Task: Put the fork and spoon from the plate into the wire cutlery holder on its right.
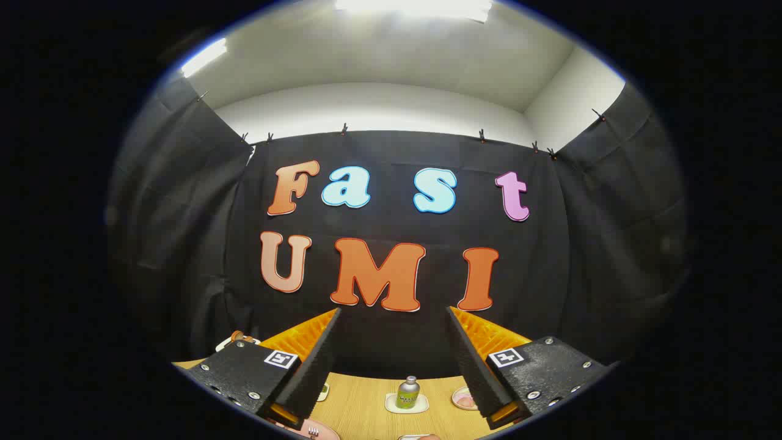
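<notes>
Fork (pixel 313 432) tines on the pink plate (pixel 327 432) below your gripper (pixel 391 360), jaws spread wide and empty, small bottle (pixel 407 392) between them near the tabletop (pixel 360 403) far edge.

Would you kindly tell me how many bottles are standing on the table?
1: a small bottle on a pale coaster, beyond and between the open tongs. Others may be hidden behind them.

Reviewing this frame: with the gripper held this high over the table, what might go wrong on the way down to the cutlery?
The open gripper holds nothing. Between its fingers stands a small bottle on a coaster; a careless descent might knock it over. The fork on the pink plate lies at the very bottom of the view, so aiming at it may be poor.
</notes>
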